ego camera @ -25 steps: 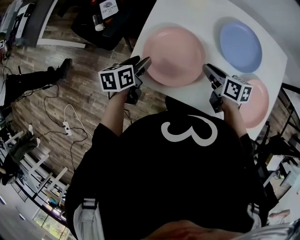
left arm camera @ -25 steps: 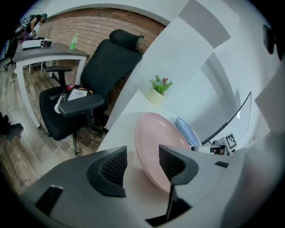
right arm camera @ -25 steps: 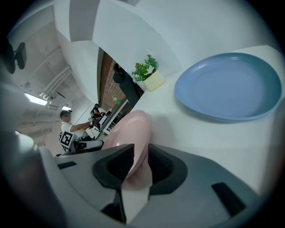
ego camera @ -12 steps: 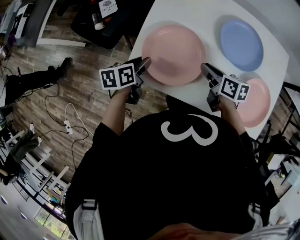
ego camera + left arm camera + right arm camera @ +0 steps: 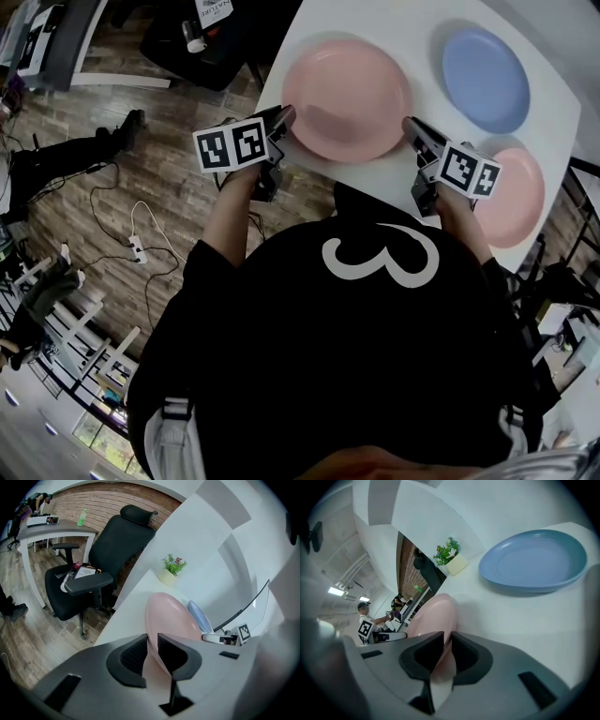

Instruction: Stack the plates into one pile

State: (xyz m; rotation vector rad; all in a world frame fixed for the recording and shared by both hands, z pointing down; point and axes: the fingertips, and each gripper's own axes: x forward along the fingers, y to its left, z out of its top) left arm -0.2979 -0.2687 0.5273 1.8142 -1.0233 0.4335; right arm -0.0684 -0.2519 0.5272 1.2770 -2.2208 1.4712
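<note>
Now clamping large pink plate (image 5: pixel 347 94) between left gripper (image 5: pixel 285 115) and right gripper (image 5: pixel 411 125), rim pinched inside each pair of just-closing jaws.

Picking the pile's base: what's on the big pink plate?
The large pink plate is bare on top. The left gripper and right gripper, jaws just closed further, clamp its rim, hiding those edges.

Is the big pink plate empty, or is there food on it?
Empty. The big pink plate shows only its bare, smooth pink surface in the head view, with no food or anything else lying on it.
</note>
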